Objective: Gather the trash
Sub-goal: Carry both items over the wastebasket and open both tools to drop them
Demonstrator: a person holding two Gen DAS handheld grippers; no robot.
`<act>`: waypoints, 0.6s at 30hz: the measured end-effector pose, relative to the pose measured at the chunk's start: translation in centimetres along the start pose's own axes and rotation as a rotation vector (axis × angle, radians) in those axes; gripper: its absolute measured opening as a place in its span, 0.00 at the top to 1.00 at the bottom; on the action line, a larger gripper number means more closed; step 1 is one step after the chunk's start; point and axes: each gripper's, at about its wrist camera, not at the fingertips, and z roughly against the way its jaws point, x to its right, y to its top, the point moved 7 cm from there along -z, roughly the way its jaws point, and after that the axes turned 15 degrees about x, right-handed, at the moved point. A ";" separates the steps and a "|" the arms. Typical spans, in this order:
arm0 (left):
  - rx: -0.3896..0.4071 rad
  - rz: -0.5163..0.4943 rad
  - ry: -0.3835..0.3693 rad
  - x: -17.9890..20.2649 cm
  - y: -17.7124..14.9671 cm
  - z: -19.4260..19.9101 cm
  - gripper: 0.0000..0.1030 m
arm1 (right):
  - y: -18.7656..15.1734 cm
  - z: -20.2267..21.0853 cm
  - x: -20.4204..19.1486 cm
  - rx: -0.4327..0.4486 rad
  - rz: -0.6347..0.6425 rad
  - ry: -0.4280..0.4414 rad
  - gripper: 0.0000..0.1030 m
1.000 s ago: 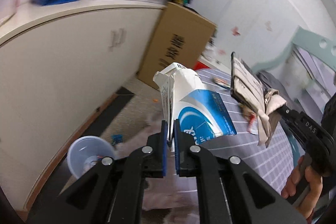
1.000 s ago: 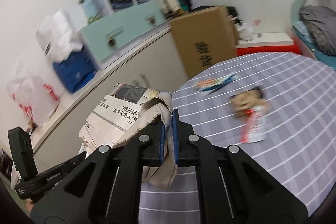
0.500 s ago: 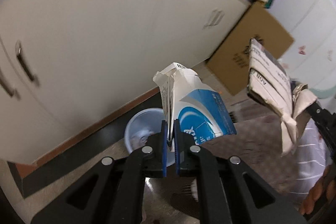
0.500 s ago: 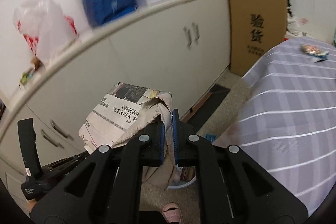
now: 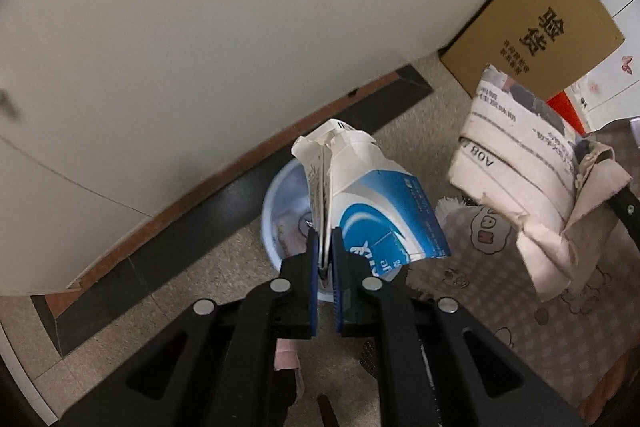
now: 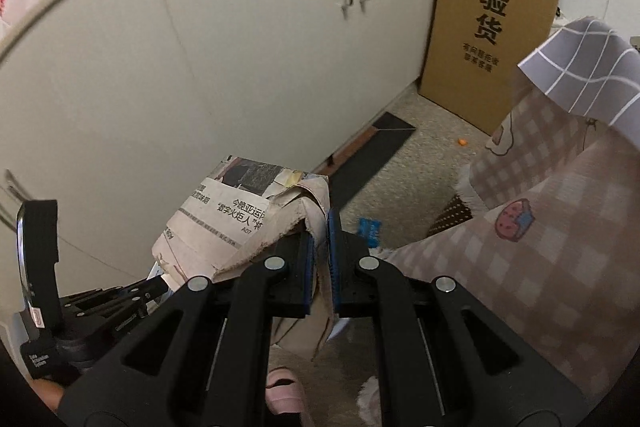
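Note:
My left gripper (image 5: 325, 247) is shut on a crumpled blue and white carton (image 5: 372, 203) and holds it over a pale blue bin (image 5: 280, 215) on the floor by the cabinet. The bin has some scraps inside. My right gripper (image 6: 318, 231) is shut on a folded, crumpled newspaper (image 6: 236, 215). In the left wrist view that newspaper (image 5: 524, 171) hangs to the right of the carton, beside the bin. The left gripper's black body (image 6: 44, 291) shows at the lower left of the right wrist view, and the newspaper hides the bin there.
A long cream cabinet (image 6: 200, 59) runs along the left, with a dark baseboard strip (image 5: 248, 195) at its foot. A tall cardboard box (image 6: 492, 23) leans at its far end. A bed with a checked cover (image 6: 560, 219) and grey grid blanket (image 6: 584, 67) stands on the right. A pink slipper (image 6: 284, 391) is below.
Both grippers have swung away from the bed and down toward the floor, still gripping the carton and the newspaper. The blue bin has come under the carton.

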 end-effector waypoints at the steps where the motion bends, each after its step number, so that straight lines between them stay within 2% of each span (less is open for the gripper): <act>1: -0.006 -0.001 0.003 0.2 0.0 -0.7 0.94 | -0.2 -0.3 0.1 -0.001 0.003 -0.008 0.93; 2: -0.014 0.004 -0.001 0.6 0.0 -1.4 0.93 | -0.3 -0.7 0.3 -0.002 0.008 -0.016 0.93; 4: -0.032 0.026 -0.017 1.1 0.2 -2.5 0.82 | -0.4 -1.2 0.6 -0.004 0.016 -0.026 0.93; 6: -0.052 0.047 -0.020 1.2 0.2 -3.1 0.59 | -0.4 -1.5 0.7 -0.006 0.020 -0.029 0.93; 8: -0.057 0.058 -0.033 1.3 0.0 -3.2 0.50 | -0.5 -1.8 0.8 -0.011 0.020 -0.028 0.93; 12: -0.049 0.071 -0.018 0.6 -0.2 -3.0 0.44 | -0.8 -2.2 0.7 -0.022 0.019 -0.024 0.93; 18: -0.051 0.122 0.010 -1.6 -0.8 -2.1 0.43 | -1.0 -2.4 0.4 -0.033 0.022 -0.020 0.93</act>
